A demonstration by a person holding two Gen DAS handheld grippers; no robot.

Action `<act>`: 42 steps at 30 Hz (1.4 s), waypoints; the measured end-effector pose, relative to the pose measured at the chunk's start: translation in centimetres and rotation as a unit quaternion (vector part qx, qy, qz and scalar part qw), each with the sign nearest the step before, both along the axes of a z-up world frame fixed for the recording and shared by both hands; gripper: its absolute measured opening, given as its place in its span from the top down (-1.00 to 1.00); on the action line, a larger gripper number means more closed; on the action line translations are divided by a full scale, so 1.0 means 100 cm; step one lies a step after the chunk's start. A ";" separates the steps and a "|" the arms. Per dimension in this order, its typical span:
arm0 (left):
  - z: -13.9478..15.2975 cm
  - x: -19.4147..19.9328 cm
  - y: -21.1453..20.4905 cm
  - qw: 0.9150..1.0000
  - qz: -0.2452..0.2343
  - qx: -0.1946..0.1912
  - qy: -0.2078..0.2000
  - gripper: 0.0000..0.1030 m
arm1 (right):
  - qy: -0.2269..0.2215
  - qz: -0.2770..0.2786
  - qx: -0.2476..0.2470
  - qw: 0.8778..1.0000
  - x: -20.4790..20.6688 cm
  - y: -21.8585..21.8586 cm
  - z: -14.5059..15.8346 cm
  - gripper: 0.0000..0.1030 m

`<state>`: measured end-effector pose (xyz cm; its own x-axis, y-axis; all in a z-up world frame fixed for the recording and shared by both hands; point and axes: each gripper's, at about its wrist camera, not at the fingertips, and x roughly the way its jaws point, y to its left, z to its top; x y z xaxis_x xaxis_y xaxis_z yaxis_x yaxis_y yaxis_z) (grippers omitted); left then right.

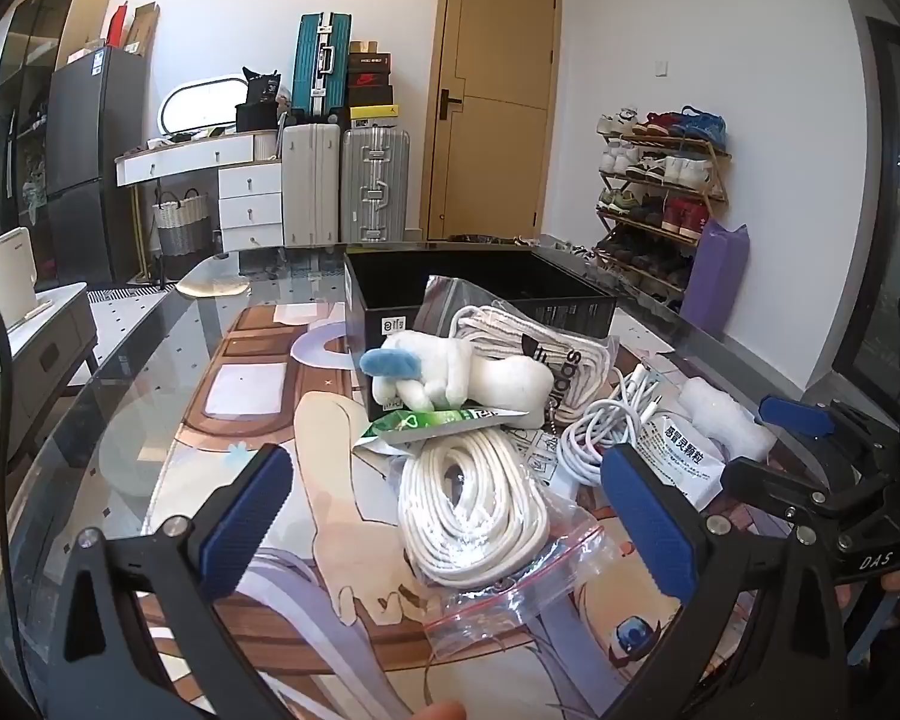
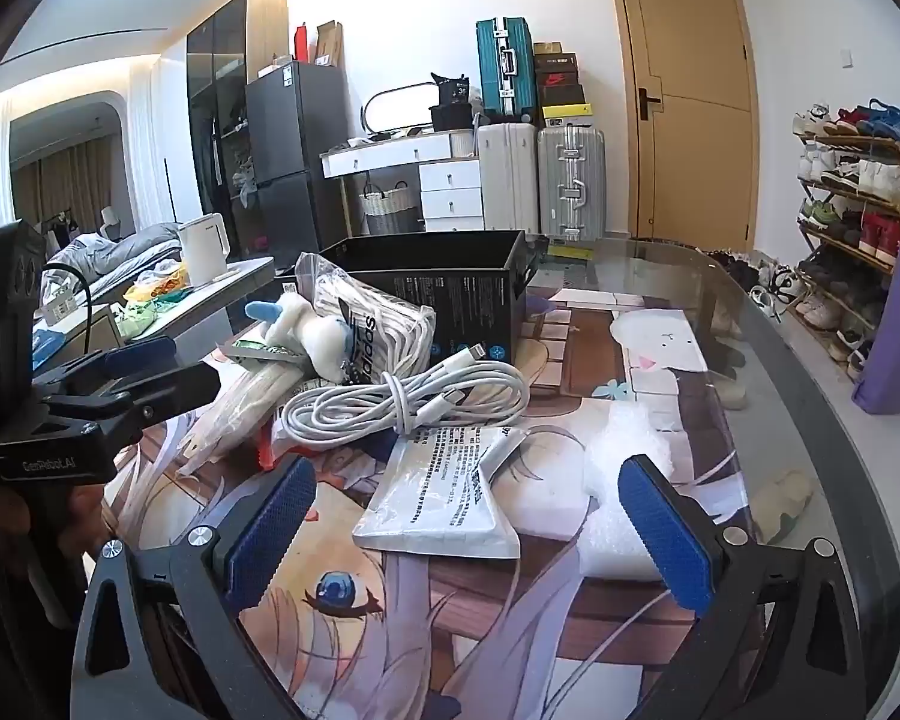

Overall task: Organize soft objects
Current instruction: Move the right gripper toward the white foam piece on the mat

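Plush toy (image 1: 456, 375) tops pile — black box (image 1: 480, 294) behind.

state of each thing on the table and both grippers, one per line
left gripper: open, empty
right gripper: open, empty
black box: open on top, upright
plush toy: lying on the pile
zip bag of white cord: flat on the table; seal can't be judged
white charging cable: coiled, loose
white sachet: lying flat
door: closed
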<state>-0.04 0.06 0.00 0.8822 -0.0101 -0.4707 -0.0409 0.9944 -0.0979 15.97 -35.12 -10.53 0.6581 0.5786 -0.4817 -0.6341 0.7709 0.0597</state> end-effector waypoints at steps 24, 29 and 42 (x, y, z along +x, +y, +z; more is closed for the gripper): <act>0.002 -0.004 -0.003 1.000 -0.001 0.006 -0.006 -1.00 | -0.004 0.002 0.011 1.000 -0.002 -0.003 0.003 -0.99; 0.002 -0.003 -0.003 1.000 -0.002 0.006 -0.006 -1.00 | -0.005 0.001 0.009 1.000 -0.002 -0.003 0.003 -0.99; 0.001 -0.003 -0.003 1.000 -0.002 0.006 -0.006 -1.00 | -0.003 -0.001 0.012 1.000 -0.002 -0.004 0.002 -0.99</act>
<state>-0.30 -0.25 0.15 0.8874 -0.0088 -0.4610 -0.0352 0.9956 -0.0868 15.78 -35.54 -10.30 0.6621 0.5884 -0.4641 -0.6325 0.7709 0.0750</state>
